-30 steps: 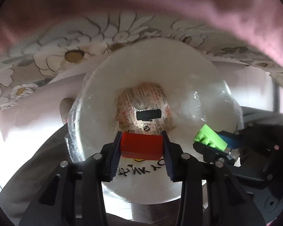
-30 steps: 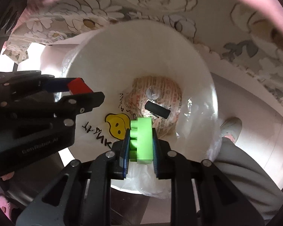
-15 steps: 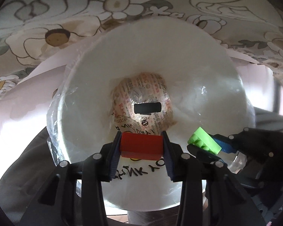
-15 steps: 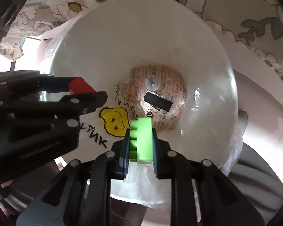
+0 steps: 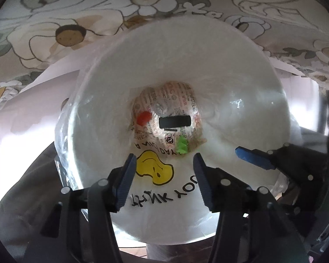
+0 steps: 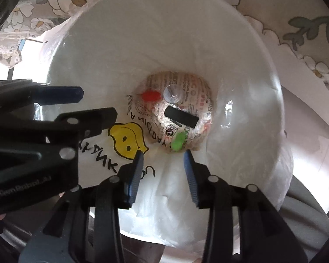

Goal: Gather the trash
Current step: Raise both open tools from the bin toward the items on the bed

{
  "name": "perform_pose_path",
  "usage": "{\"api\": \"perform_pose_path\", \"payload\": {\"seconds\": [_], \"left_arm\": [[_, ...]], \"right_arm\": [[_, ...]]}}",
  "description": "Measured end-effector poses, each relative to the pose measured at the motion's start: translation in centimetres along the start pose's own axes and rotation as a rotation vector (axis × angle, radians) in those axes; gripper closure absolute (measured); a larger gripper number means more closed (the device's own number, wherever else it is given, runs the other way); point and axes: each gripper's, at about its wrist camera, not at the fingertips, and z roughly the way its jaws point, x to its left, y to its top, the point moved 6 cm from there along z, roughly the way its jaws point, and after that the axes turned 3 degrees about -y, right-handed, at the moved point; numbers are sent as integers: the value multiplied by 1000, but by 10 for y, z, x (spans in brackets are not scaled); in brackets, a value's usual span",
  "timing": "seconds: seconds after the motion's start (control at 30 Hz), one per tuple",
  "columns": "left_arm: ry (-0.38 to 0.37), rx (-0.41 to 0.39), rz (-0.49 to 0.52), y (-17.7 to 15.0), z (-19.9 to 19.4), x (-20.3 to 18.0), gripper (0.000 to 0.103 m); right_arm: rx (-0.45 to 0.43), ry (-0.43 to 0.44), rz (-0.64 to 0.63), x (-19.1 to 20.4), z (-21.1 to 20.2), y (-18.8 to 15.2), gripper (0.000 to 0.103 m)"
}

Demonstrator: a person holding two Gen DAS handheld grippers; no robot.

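Left wrist view recorded a white bin lined with a clear-white plastic bag, seen from above its mouth; all places below are given relative to this bin. Left gripper: poised over the near rim, its jaws having just been opening, fingers spread, nothing between them. Right gripper: likewise over the near rim, jaws having just been opening, fingers spread and empty; in the left wrist view it entered over the bin's right rim. Red block: lying at the bin's bottom, left part, blurred. Green block: lying at the bottom, near part, also blurred. Both blocks appeared again in the right wrist view, red and green. Black rectangular piece: at the bottom centre, between the two blocks. Printed wrapper: crumpled under all three at the bottom. Round clear disc: at the bottom, just beside the red block. Yellow smiley print with black lettering: on the bag against the bin's near inner wall. Floral cloth: beyond the bin's far rim. White sheet: beneath that cloth, at the bin's left.
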Motion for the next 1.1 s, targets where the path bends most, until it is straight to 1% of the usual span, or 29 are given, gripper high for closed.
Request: {"api": "perform_pose_path", "payload": {"seconds": [0.3, 0.43, 0.6, 0.7, 0.77, 0.87, 0.9, 0.93, 1.0, 1.1], "left_arm": [[19, -11, 8, -20, -11, -1, 47], [33, -31, 25, -32, -23, -7, 47], [57, -121, 39, -37, -61, -9, 47], [87, -195, 58, -37, -97, -12, 43], [99, -235, 64, -37, -117, -13, 40], [102, -297, 73, -39, -152, -17, 40], [104, -314, 76, -40, -161, -19, 39], [109, -341, 84, -40, -174, -21, 39], [128, -392, 102, -39, -197, -25, 37], [146, -469, 127, -38, -235, -34, 34]], "right_arm": [[-14, -28, -36, 10, -13, -16, 63], [-52, -44, -34, 12, -31, -22, 63], [-135, -89, -16, 8, -67, -26, 63], [-187, -92, 4, 6, -94, -26, 63], [-218, -119, 5, 4, -114, -27, 63], [-276, -153, -6, 4, -146, -29, 63], [-292, -155, -9, 4, -155, -31, 62], [-315, -156, -12, 4, -169, -34, 58], [-349, -167, -19, 3, -186, -37, 53], [-398, -171, -21, 3, -214, -42, 52]]}}
